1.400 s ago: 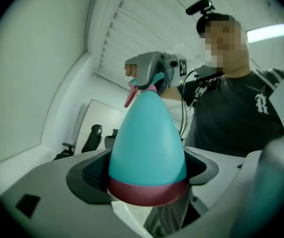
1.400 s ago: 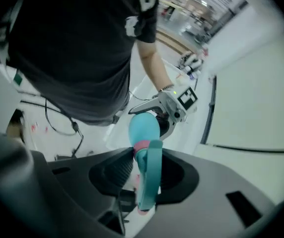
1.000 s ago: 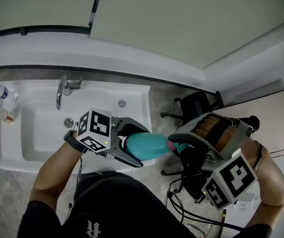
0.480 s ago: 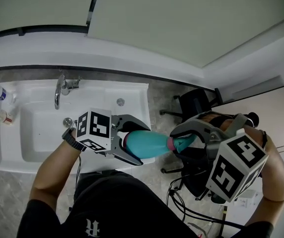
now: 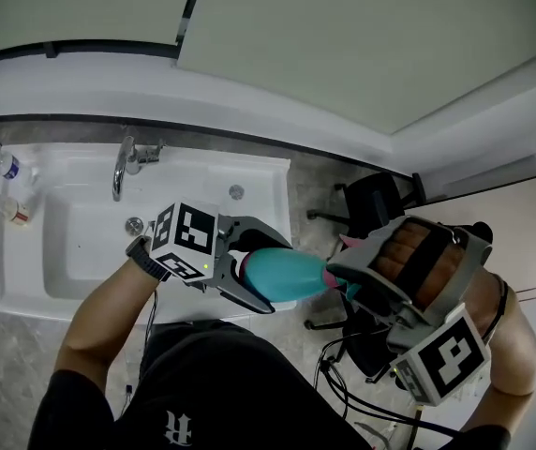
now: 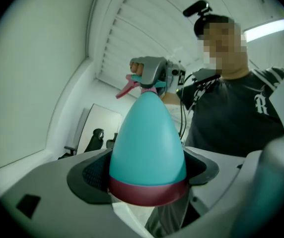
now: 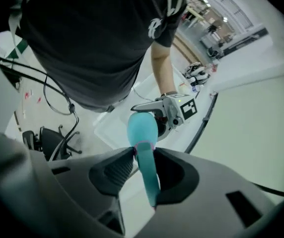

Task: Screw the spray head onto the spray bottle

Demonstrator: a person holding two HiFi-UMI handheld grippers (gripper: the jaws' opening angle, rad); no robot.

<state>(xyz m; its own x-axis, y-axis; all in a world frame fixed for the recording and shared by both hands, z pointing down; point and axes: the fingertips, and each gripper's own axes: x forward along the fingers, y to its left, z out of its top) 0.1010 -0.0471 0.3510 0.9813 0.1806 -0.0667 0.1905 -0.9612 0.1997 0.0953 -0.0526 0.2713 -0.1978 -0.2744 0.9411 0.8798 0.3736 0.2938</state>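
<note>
Closest to the head camera, we see the left gripper [image 5: 273,275] clamped on the wide bottom end of a teal spray bottle [image 5: 282,272], held sideways above the front edge of a white sink [image 5: 24,289], neck pointing to our right. From the left gripper view, both pads press on the bottle just above its dark red band [image 6: 147,192], and the very base is cut off below the jaws. Just beside it, the right gripper [image 5: 341,279] is closed about halfway around the spray head [image 5: 332,277] at the bottle's neck; the right gripper view shows the head's narrow teal body [image 7: 148,167] squeezed between the two pads. In the head view this gripper covers most of the head, so only a pink trigger [image 5: 349,243] pokes out on top, and we cannot tell how far the head sits on the neck. Farther down lie the sink's faucet [image 5: 123,162], some small bottles [image 5: 6,167] at the left edge, partly cut off, and a black office chair [image 5: 371,200] on the floor. Compared with half a second ago, the right gripper has rolled: its marker cube [image 5: 441,354] has swung lower, while the left gripper and bottle have barely moved.
</note>
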